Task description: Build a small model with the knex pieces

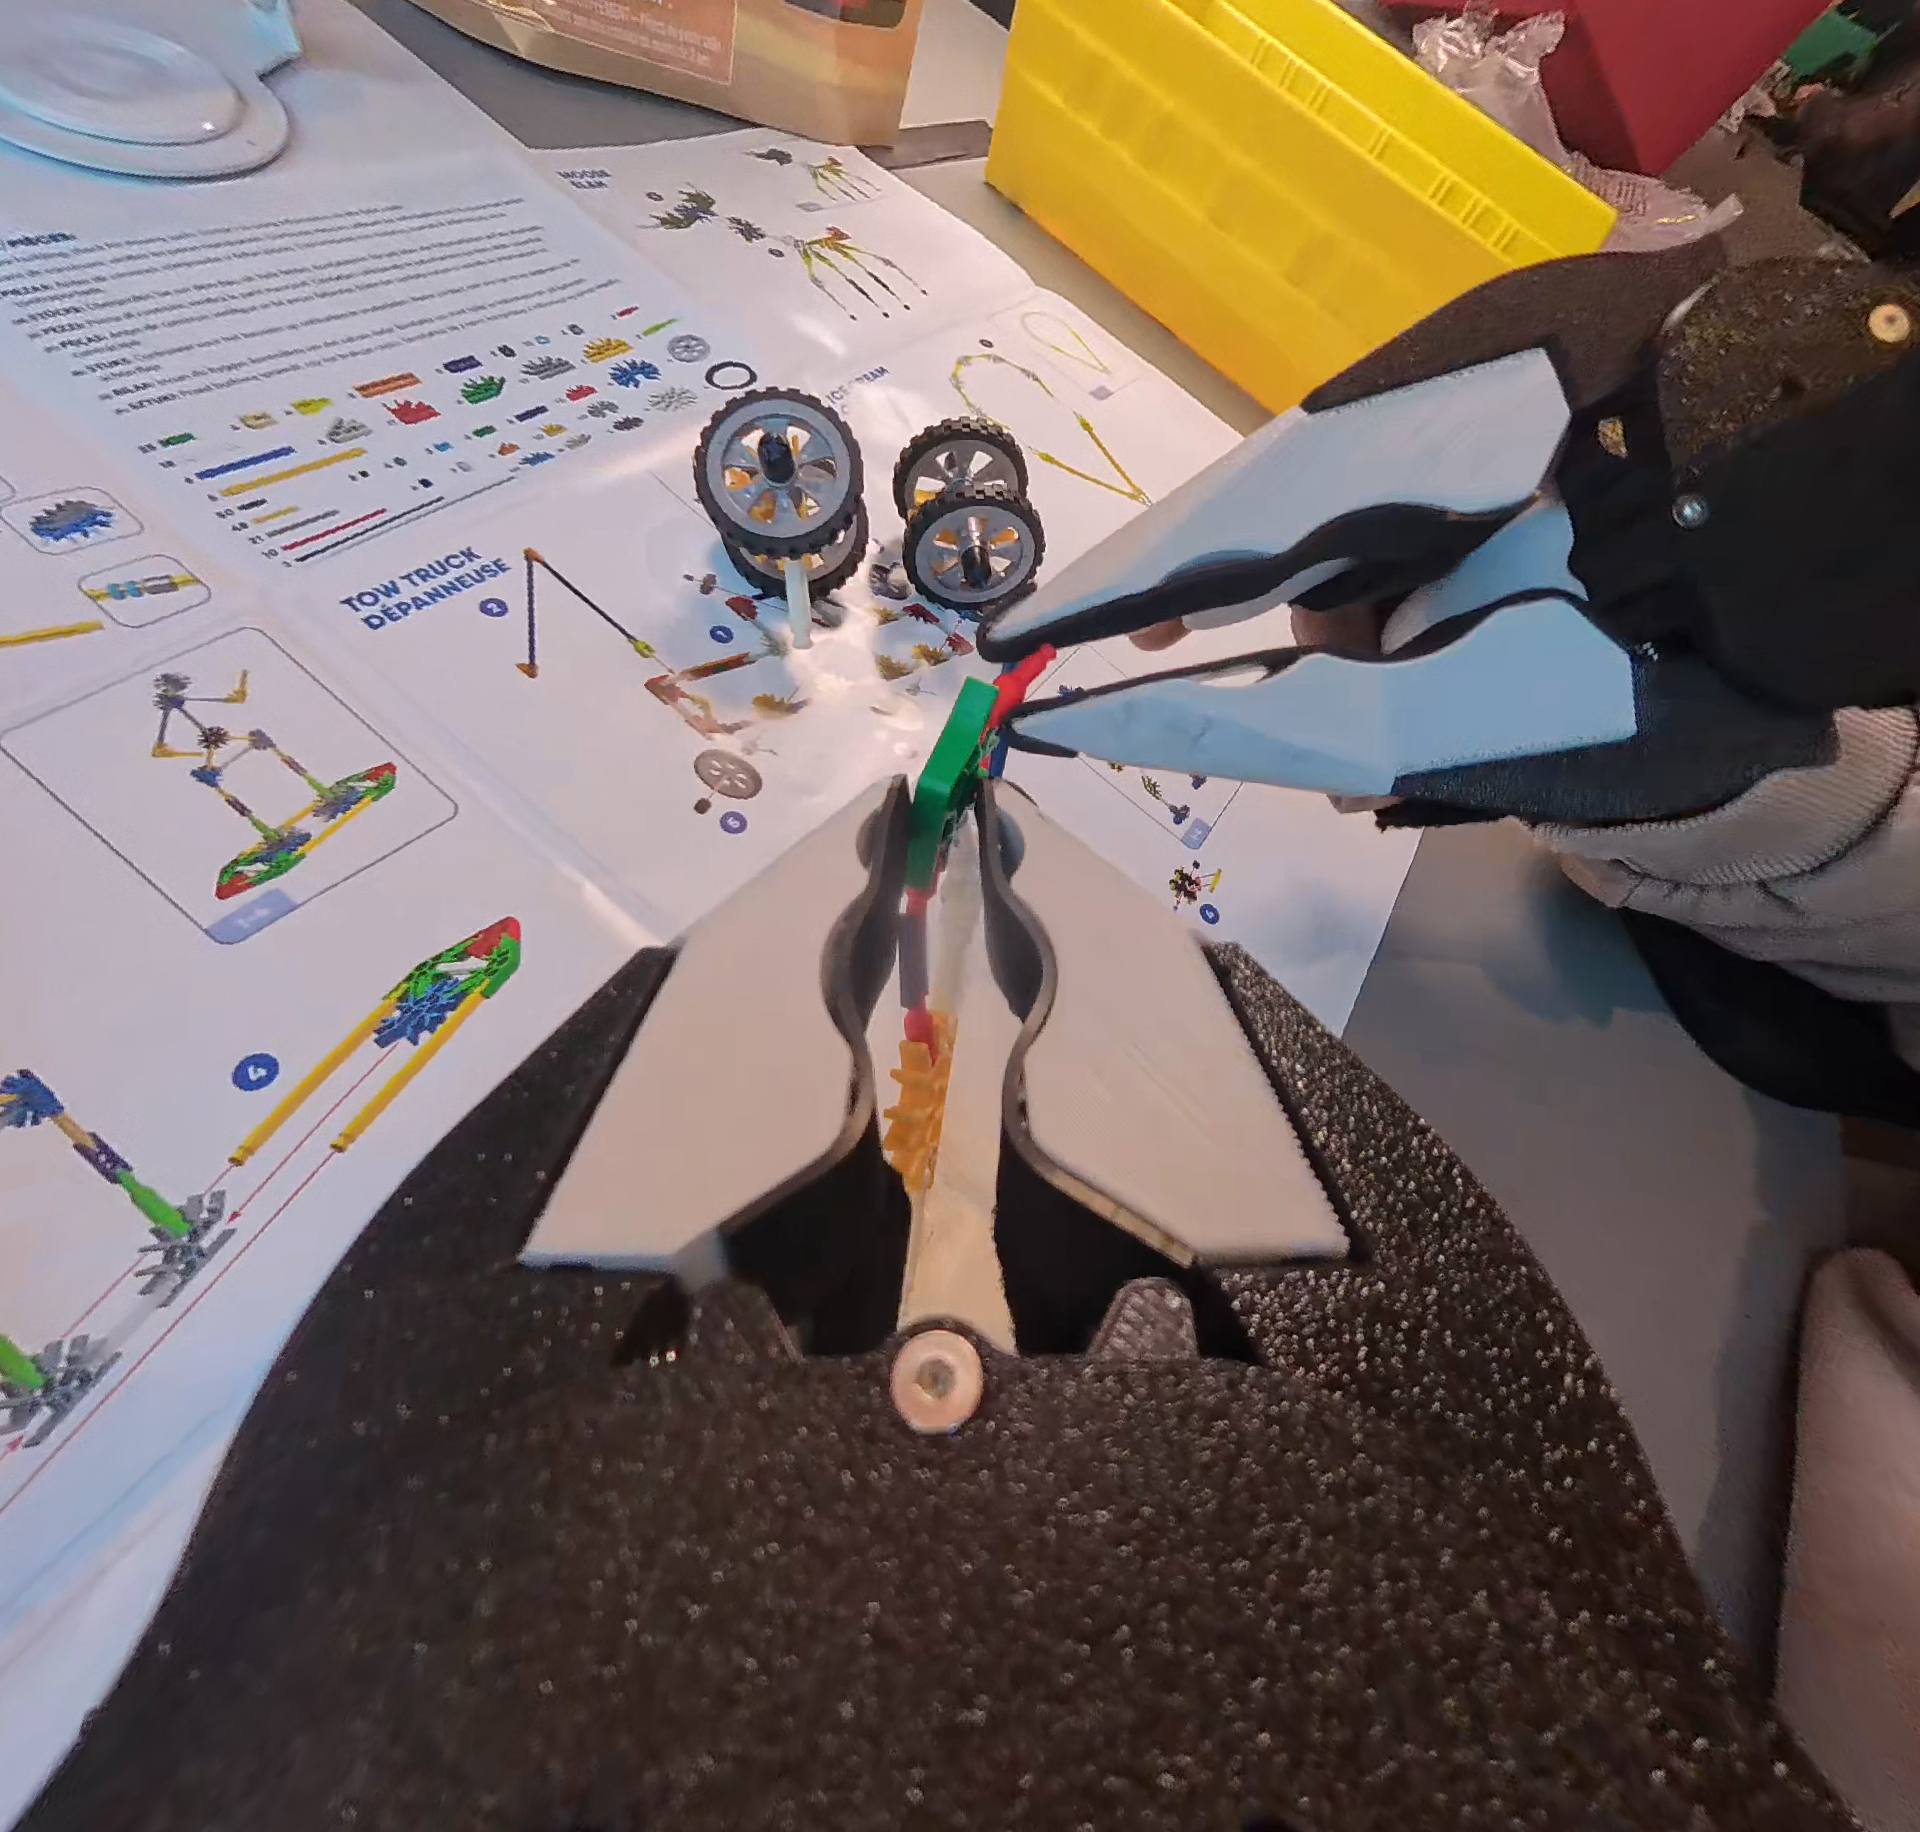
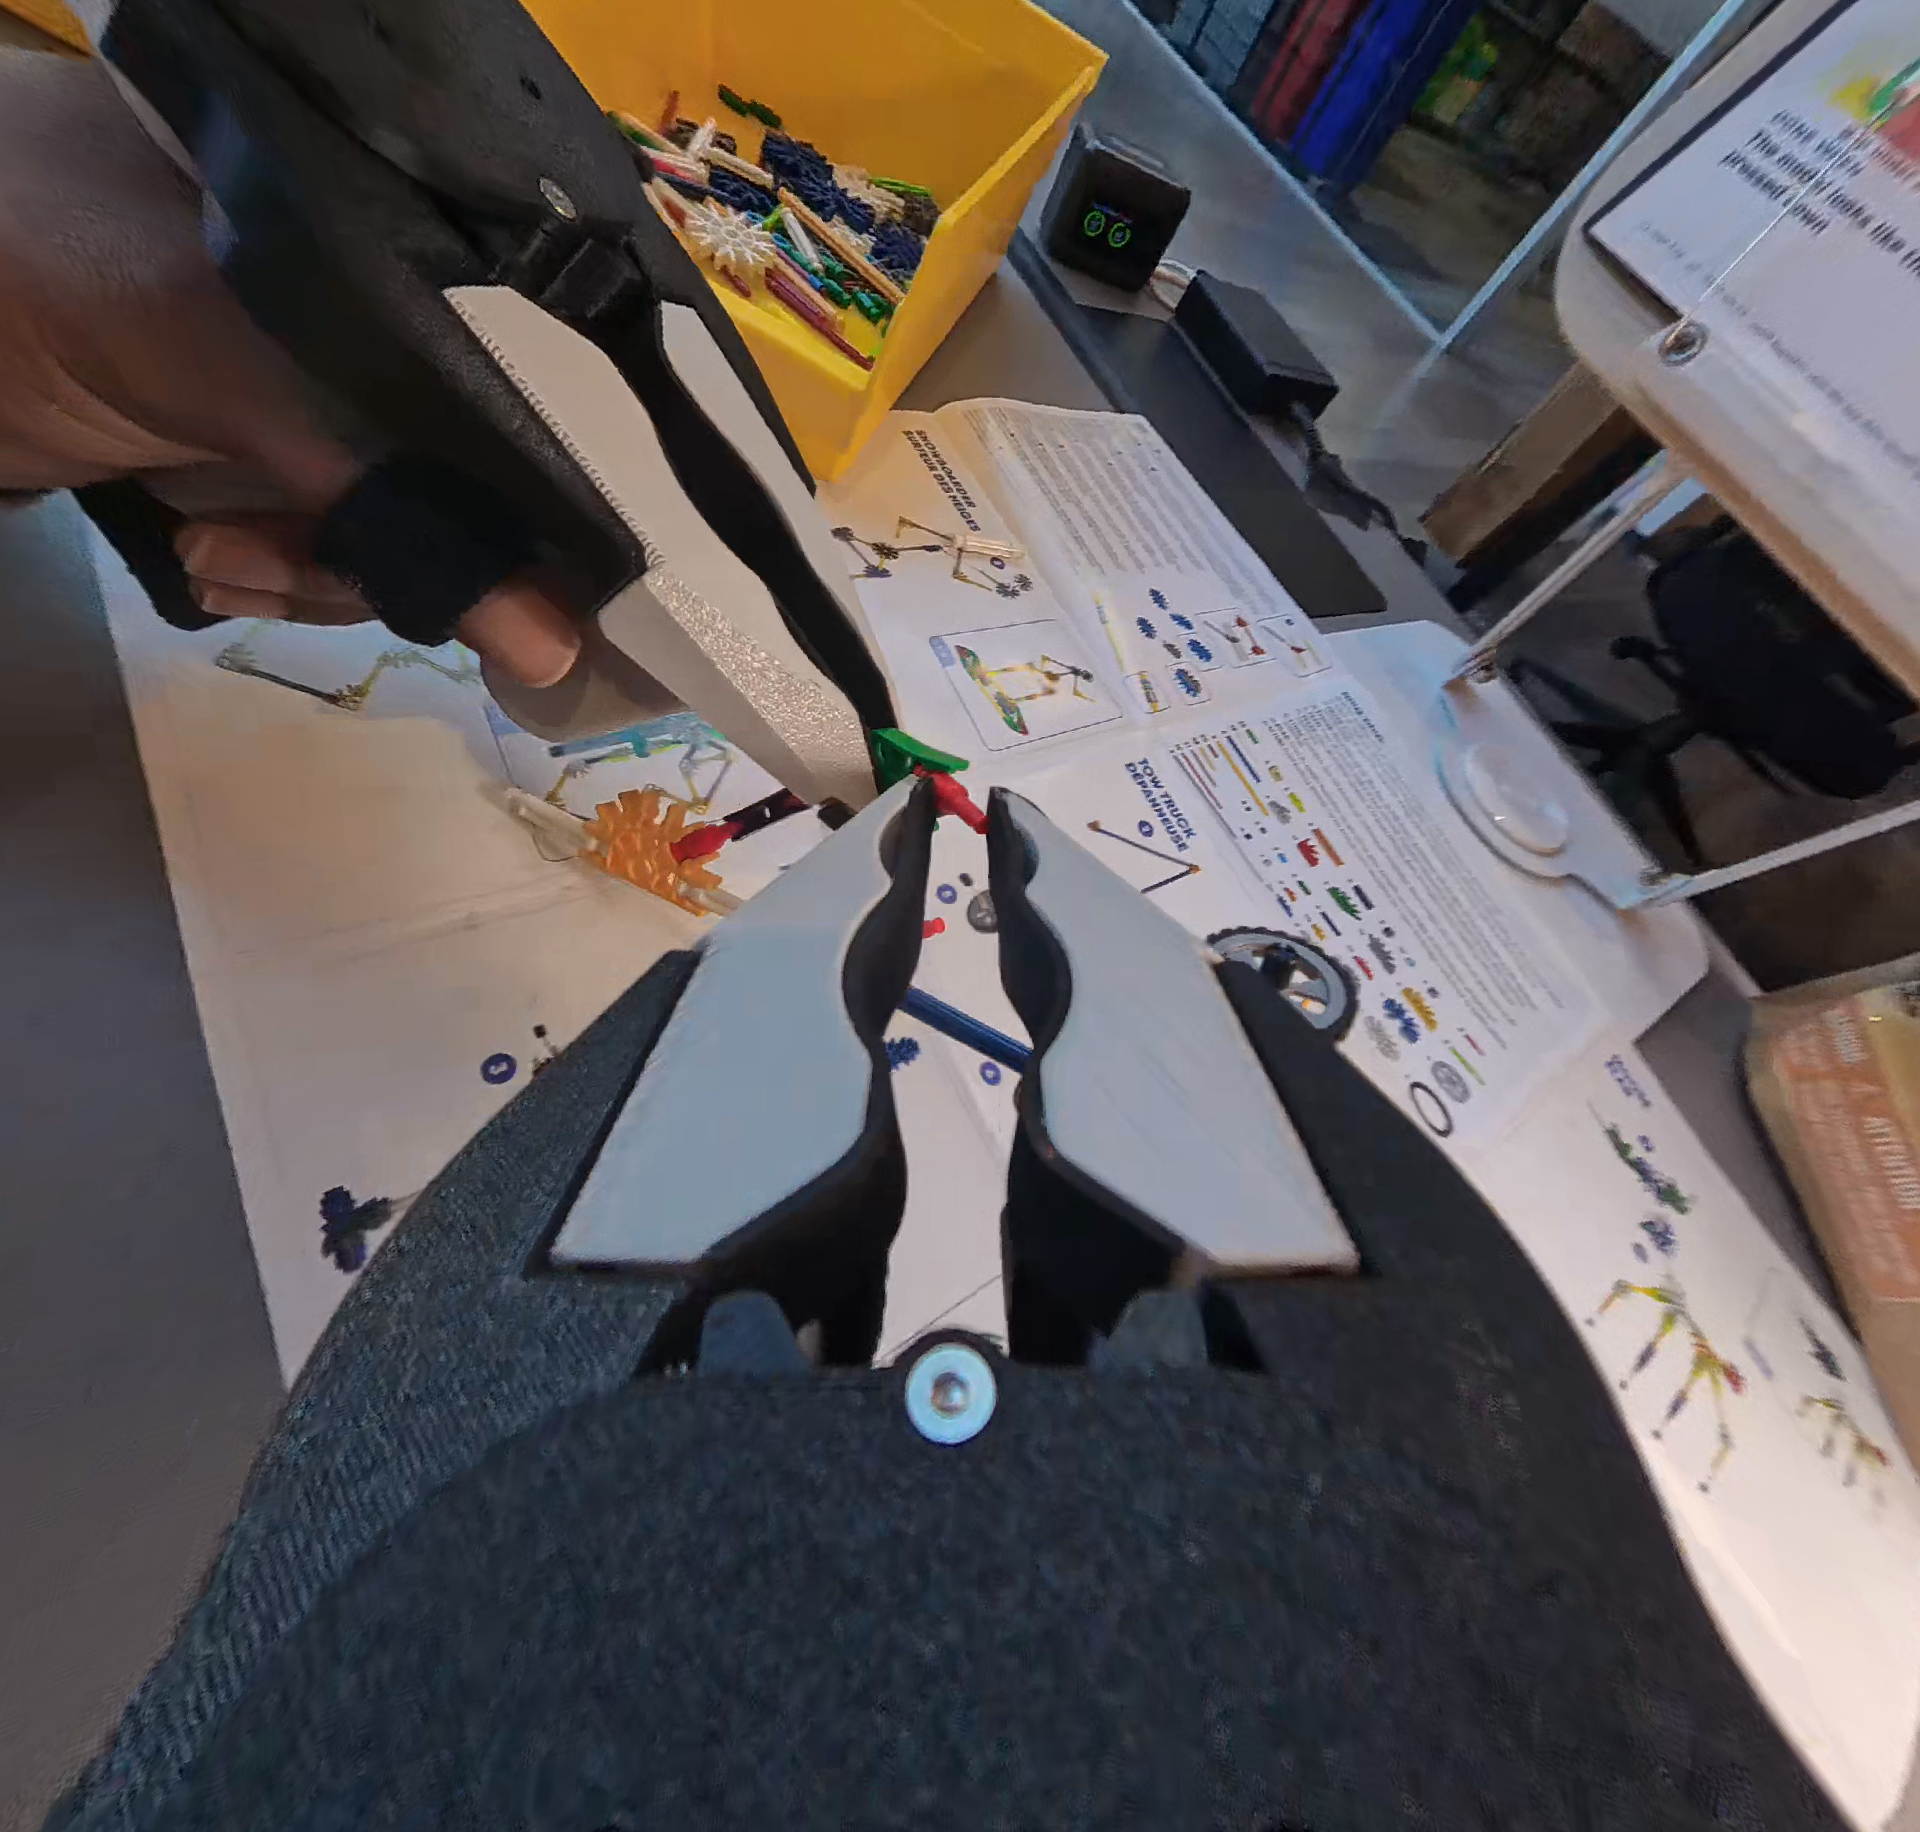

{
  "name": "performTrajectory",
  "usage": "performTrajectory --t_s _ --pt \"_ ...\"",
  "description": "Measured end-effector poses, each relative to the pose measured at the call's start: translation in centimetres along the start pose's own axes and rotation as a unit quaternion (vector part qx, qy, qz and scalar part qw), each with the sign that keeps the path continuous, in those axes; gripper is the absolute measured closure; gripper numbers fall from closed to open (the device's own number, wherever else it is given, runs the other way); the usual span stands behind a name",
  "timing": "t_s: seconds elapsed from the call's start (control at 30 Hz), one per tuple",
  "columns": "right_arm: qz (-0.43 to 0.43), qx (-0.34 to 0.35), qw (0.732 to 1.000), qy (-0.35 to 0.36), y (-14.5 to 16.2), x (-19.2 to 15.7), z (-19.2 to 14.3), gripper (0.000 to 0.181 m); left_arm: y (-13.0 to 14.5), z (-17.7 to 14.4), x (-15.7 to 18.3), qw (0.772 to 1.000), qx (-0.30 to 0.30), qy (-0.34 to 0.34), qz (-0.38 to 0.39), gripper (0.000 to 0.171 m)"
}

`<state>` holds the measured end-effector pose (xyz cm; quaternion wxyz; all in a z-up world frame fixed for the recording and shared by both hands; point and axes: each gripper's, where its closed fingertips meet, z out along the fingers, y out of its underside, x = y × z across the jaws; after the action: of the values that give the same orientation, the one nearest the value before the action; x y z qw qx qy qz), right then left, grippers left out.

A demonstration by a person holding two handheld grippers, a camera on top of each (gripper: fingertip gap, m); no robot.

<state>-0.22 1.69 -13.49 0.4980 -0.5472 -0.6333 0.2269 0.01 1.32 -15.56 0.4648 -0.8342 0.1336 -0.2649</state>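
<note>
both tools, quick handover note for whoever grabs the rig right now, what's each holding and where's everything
Left tool: shut on the toy assembly, gripping it at the green connector; its orange connector and white rod trail back.
Right tool: open, tips either side of the red piece plugged into the green connector.
Two wheel pairs stand on the instruction sheet.
Yellow bin behind holds loose parts.
Done or left: cannot tell.
</note>
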Motion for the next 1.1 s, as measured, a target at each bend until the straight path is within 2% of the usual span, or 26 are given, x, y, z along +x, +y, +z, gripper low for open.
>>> performTrajectory --t_s 0.07,0.13,0.17,0.27,0.4,0.53,0.97,1.1 --pt "-0.052 -0.004 0.998 0.045 -0.1 0.3 0.1 0.178 0.0 0.1 -0.1 1.000 0.002 0.000 -0.004 0.168" --pt "-0.145 -0.018 0.985 0.096 0.0 0.2 0.5 0.180 0.0 0.6 0.4 0.999 0.007 0.022 -0.043 0.166" --pt "-0.164 -0.010 0.982 0.097 -0.2 -0.3 0.7 0.181 0.1 0.9 0.4 0.998 0.004 0.036 -0.057 0.168" --pt "-0.121 0.012 0.988 0.090 -0.9 0.3 0.8 0.181 -0.5 0.8 0.5 0.989 0.013 0.093 -0.115 0.168" --pt "0.011 0.089 0.996 0.011 -2.1 1.2 -0.9 0.181 0.5 0.4 0.2 0.989 -0.011 0.100 -0.107 0.168" --pt "0.084 0.108 0.991 -0.011 -1.5 2.6 -1.8 0.181 1.1 0.2 0.4 0.989 -0.021 0.105 -0.106 0.168" --pt "0.140 0.126 0.982 -0.010 -0.7 4.3 -2.5 0.181 1.9 0.7 -0.4 0.988 -0.032 0.098 -0.115 0.166" --pt "0.154 0.123 0.980 0.012 -0.1 6.2 -2.9 0.181 2.1 0.6 -1.0 0.990 -0.040 0.082 -0.106 0.154"
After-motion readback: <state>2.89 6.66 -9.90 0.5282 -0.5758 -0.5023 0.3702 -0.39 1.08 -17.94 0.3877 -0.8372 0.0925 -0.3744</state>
